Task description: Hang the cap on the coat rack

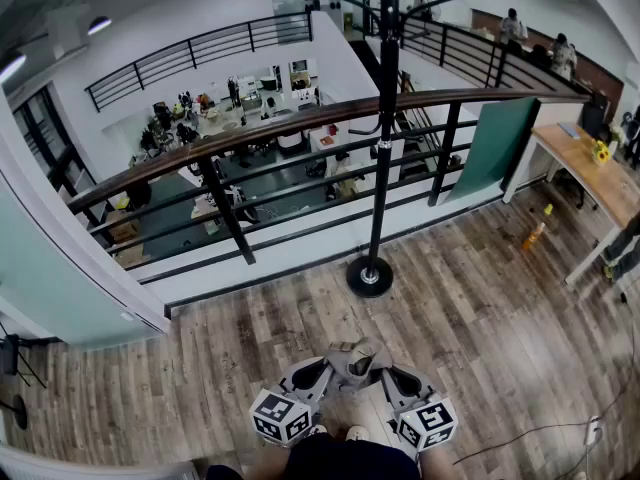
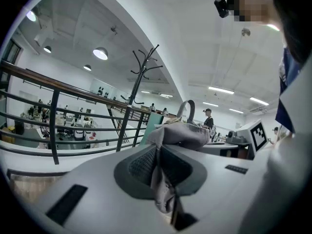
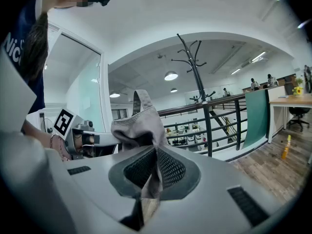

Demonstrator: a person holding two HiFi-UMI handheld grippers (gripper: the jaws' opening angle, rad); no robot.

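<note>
Head view, btm edge: what's nearest the person? (S1)
Both grippers side by side, marker cubes toward the body. Left gripper [image 1: 322, 370] & right gripper [image 1: 388, 372] meet on the grey cap [image 1: 352, 356], which sits between them above the wood floor [image 1: 480, 318] (S2)
Jaws? (S1)
Left gripper view: jaws clenched on a fold of cap fabric, crown bunched just past the pads, strap loop sticking up. Right gripper view: same story, jaws pinched on cloth at the cap's other side (S2)
So the cap's not on the rack yet? (S1)
No, it's in both grippers, well short of it. Coat rack [image 1: 385, 118] stands beyond: black pole on a round base, just in front of the railing [image 1: 300, 126] (S2)
Further out? (S1)
To the right, a green panel [image 1: 505, 138] against the railing, then a wooden desk [image 1: 585, 168] w/ a yellow bottle [image 1: 537, 230] on the floor near its leg. Past the railing, a lower level w/ desks & ppl, and more ppl on the far walkway (S2)
</note>
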